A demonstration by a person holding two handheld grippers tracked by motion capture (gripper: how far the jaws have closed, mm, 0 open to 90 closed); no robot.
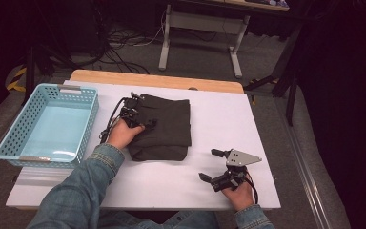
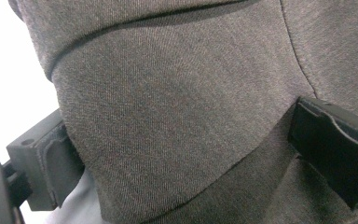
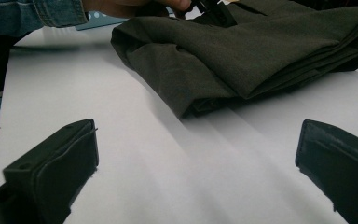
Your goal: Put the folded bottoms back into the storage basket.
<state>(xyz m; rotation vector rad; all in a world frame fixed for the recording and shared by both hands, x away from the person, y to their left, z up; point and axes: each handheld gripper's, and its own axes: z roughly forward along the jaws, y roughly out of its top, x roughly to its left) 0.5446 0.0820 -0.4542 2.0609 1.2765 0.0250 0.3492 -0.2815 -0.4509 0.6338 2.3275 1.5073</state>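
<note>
One garment: a dark grey-green folded cloth was seen lying near the middle of the white tabletop, just to the right of a light blue basket.
Fabric character: a fine twill weave was visible in the left gripper view; the cloth was judged soft, limp and light, likely to sag and unfold if lifted by a single layer.
Fold structure: several stacked layers and a rounded folded edge were shown in the right gripper view; a seam and an overlapping flap were noted close up.
Suggested hold: a grip across the whole thickness of the stack at a folded edge was judged best, with a second grip at the opposite side to keep the fold intact.
Left tongs: these were set upon the cloth's left part, with the jaws standing wide apart and fabric bulging between them; nothing was pinched.
Right tongs: these were held over bare tabletop near the front edge, well apart from the cloth, with the jaws spread wide and nothing between them.
Basket contents: none were seen.
Writing and brands: no label, tag or legible lettering was observed on the cloth, basket or tongs.
</note>
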